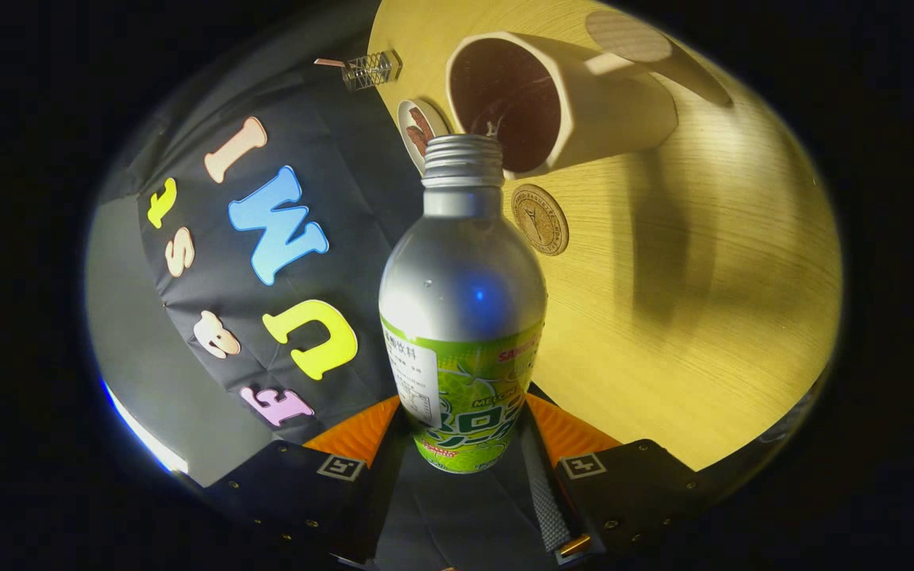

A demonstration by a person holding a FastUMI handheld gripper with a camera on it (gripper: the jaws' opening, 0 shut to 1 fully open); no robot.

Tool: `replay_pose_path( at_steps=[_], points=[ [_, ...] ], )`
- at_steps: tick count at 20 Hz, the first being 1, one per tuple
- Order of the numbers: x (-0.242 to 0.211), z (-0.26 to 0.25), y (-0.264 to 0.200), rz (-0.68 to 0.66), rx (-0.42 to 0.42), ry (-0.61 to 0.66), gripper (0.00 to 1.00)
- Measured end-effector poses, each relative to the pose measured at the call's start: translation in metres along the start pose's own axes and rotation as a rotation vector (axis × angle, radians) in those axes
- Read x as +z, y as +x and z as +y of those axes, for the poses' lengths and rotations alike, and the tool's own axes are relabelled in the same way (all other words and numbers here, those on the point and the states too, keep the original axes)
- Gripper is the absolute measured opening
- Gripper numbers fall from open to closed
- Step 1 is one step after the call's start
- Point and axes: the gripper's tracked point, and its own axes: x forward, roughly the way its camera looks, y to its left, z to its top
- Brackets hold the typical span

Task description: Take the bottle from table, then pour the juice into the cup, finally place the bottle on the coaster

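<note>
bottle (462, 309) clamped between both fingers of gripper (463, 428), tipped so open neck is held at rim of cup (560, 103), at 12 o'clock; coaster (539, 219) lies at 1 o'clock on table (703, 333).

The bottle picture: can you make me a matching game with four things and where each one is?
Things:
1. bottle
2. cup
3. round cork coaster
4. gripper

Places or states:
A. white outside, dark inside, just beyond the bottle's open mouth
B. lying flat on the wooden table, beside the bottle's neck
C. silver with a green label, cap off, tipped towards the cup
D. closed around the bottle's lower body, a finger on each side

Pairs: 1-C, 2-A, 3-B, 4-D
</note>
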Motion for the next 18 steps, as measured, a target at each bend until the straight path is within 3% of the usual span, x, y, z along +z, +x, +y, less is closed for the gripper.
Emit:
replay_pose_path(
  at_steps=[18],
  points=[
    [-0.001, 0.017, -0.004, 0.027, 0.034, 0.094, 0.75]
  ],
)
